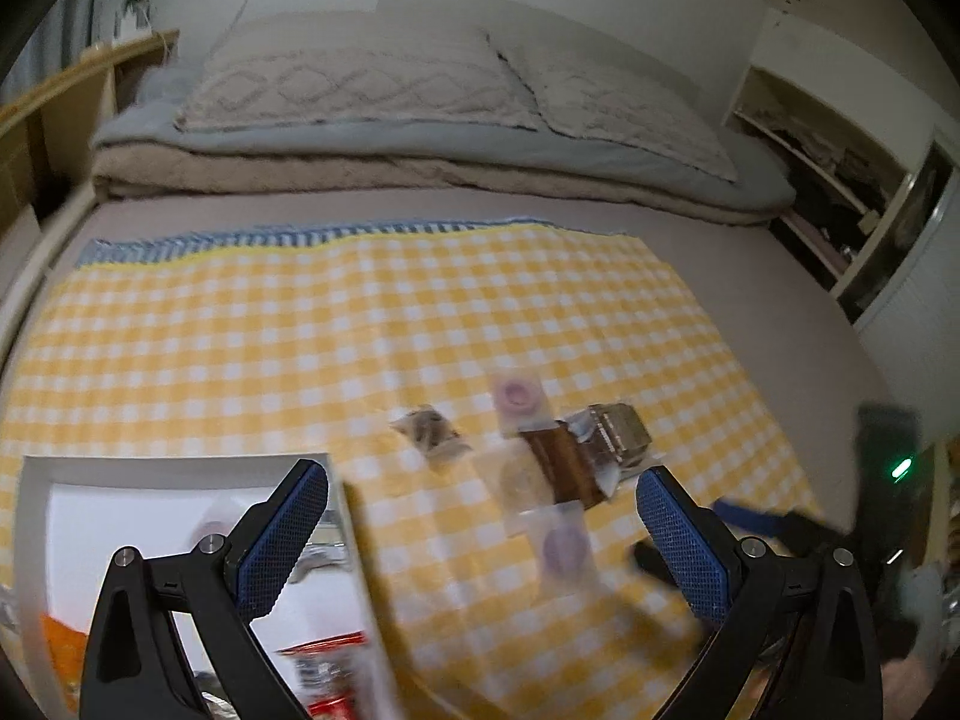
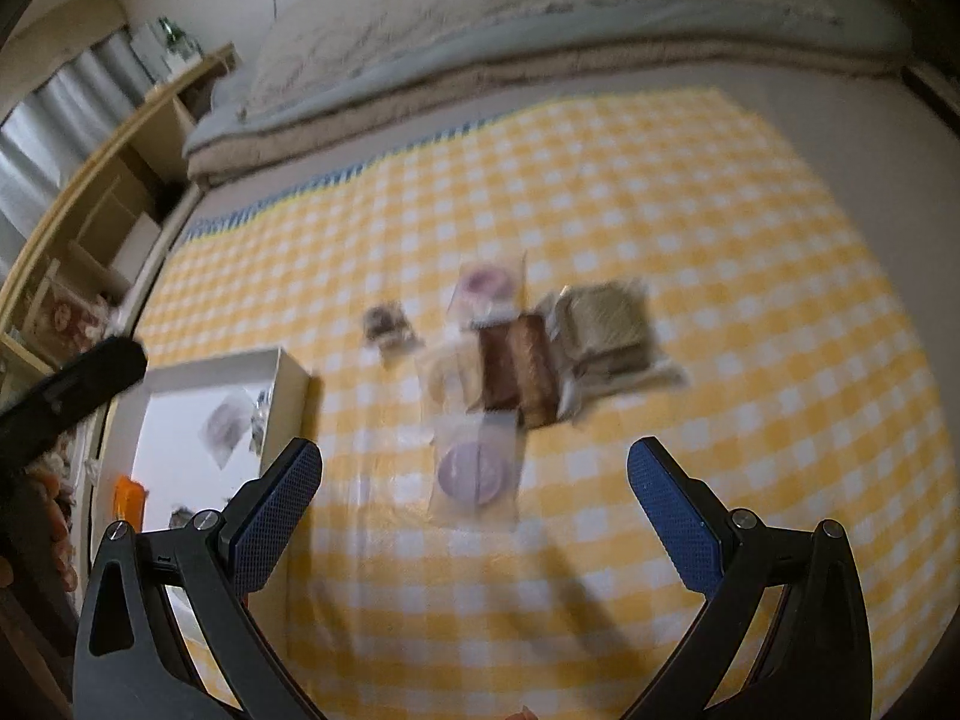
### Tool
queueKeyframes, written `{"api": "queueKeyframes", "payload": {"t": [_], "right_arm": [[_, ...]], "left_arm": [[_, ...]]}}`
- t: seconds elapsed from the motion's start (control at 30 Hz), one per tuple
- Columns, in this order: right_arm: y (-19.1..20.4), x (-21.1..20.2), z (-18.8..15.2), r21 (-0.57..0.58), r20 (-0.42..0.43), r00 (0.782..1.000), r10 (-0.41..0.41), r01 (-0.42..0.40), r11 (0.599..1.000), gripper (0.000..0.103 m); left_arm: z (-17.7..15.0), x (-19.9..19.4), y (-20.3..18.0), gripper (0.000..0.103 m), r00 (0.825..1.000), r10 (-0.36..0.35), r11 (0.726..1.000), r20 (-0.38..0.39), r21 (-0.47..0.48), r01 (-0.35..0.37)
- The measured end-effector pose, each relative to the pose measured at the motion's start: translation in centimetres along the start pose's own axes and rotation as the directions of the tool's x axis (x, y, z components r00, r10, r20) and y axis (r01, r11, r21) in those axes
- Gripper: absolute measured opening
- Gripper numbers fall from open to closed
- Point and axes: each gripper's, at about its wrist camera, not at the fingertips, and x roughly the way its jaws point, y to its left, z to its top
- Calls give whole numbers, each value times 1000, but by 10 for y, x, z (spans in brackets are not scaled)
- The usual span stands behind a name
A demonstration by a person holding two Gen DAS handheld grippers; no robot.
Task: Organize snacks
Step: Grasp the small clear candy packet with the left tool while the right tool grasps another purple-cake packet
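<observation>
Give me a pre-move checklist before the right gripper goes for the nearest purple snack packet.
1. Right gripper jaws wide apart and holding nothing: ok.
2. Left gripper jaws apart and holding nothing: ok.
3. Clear packet with the round purple snack lies flat on the yellow checked cloth, just ahead of the right gripper: ok.
4. Whether that packet overlaps the brown wrapped bar: cannot tell, blurred.
5. White open box has bare floor left: ok.
6. Picture sharp enough to aim: not ok.

Wrapped snacks [image 2: 510,354] clustered beside white box [image 2: 288,372].
</observation>
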Motion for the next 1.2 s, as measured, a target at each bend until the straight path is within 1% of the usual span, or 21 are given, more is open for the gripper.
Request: {"api": "queueKeyframes", "payload": {"t": [0.07,0.2,0.3,0.33,0.4,0.47,0.53,0.67,0.77,0.8,0.83,0.97,1.03,1.1,1.13,1.2], "right_arm": [[2,18,-3,12,-53,999,4,-3,1000,103],[3,52,-7,35,-145,989,-4,9,999,102],[4,71,-9,19,-178,984,-26,30,999,93],[4,76,-10,11,-183,983,-30,33,999,93],[5,86,-13,-4,-195,979,-49,50,999,93],[5,93,-16,-11,-216,975,-53,52,999,91],[5,100,-19,-12,-233,971,-48,47,999,85],[7,104,-21,-27,-259,965,-40,35,999,81],[8,105,-21,-49,-262,964,-39,27,998,71],[9,106,-21,-58,-265,963,-49,35,998,63],[10,106,-22,-72,-270,961,-63,44,996,54],[14,106,-24,-110,-282,956,-76,46,993,51],[14,104,-25,-113,-280,957,-74,43,993,50],[11,101,-27,-105,-279,958,-69,41,994,49],[8,98,-27,-99,-279,958,-67,41,994,49],[3,93,-26,-84,-275,959,-62,40,996,49]], "left_arm": [[7,19,1,100,999,-25,999,-21,-29,25],[22,51,6,92,997,-52,996,-61,-73,47],[34,86,15,87,992,-67,990,-106,-130,53],[37,96,17,86,991,-67,987,-118,-151,49],[43,116,26,78,986,-73,976,-147,-212,41],[46,142,38,75,977,-104,955,-186,-292,46],[47,162,45,73,970,-104,947,-218,-321,30],[50,195,51,67,962,-62,946,-264,-322,-28],[58,212,54,66,962,-48,946,-267,-321,-42],[60,218,53,65,962,-47,946,-270,-321,-44],[62,222,54,65,961,-49,946,-271,-321,-42],[63,237,58,64,963,-38,940,-268,-335,-56],[59,245,61,60,963,-23,934,-268,-348,-75],[53,249,64,50,962,4,929,-273,-356,-105],[52,253,66,47,960,15,926,-280,-357,-119],[49,258,68,38,955,38,928,-294,-344,-143]]}}
